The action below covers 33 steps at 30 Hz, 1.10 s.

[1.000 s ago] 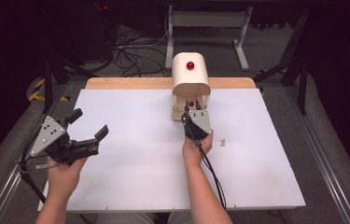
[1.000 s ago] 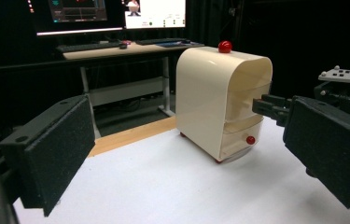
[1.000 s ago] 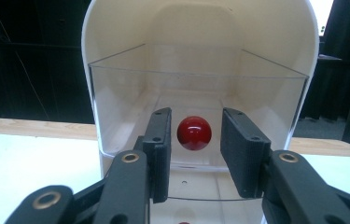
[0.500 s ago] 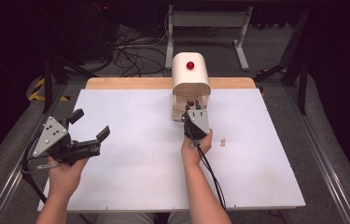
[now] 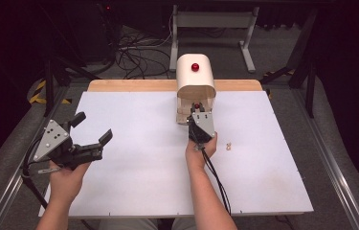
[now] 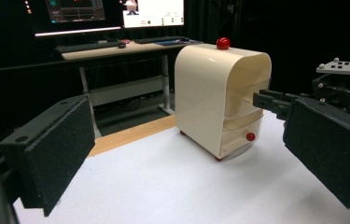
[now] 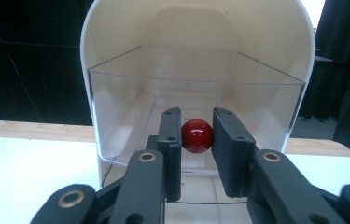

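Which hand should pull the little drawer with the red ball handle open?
Probably the right. The right gripper has just been closing its jaws, which sit around the red knob of the clear drawer. The left gripper hangs open, far off to the side.

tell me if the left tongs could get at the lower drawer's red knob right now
Probably yes. The left tongs stand open off to the side, with bare table between them and the drawer box. The lower knob is free; the right tongs sit at the upper knob.
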Available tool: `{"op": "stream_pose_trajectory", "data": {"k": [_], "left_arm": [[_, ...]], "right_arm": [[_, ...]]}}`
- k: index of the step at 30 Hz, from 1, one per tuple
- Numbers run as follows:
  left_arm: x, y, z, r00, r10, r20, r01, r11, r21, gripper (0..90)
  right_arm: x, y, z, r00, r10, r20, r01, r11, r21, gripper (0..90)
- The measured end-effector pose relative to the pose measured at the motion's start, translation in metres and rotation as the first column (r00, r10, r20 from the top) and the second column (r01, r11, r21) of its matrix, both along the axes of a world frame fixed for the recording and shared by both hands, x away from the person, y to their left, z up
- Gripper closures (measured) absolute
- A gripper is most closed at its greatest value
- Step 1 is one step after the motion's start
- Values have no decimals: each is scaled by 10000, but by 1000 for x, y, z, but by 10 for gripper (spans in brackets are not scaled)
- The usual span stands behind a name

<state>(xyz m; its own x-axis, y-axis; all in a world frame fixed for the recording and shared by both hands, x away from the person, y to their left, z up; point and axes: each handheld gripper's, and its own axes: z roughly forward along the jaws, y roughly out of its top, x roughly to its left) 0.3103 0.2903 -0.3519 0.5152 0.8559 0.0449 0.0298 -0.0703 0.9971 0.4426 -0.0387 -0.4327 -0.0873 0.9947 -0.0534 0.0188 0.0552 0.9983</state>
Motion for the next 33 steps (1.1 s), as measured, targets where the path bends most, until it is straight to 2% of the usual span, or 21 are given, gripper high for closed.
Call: {"op": "stream_pose_trajectory", "data": {"k": [8, 33], "left_arm": [[1, 0, -1, 10000, -7, -16, 7, 10000, 23, 28], [-1, -2, -1, 9999, -9, 160, 7, 9999, 147, 23]], "right_arm": [[-4, -2, 2, 9998, 130, -154, -130, 9999, -39, 741], [-19, -8, 2, 9988, 456, -199, -458, 9989, -110, 741]]}}
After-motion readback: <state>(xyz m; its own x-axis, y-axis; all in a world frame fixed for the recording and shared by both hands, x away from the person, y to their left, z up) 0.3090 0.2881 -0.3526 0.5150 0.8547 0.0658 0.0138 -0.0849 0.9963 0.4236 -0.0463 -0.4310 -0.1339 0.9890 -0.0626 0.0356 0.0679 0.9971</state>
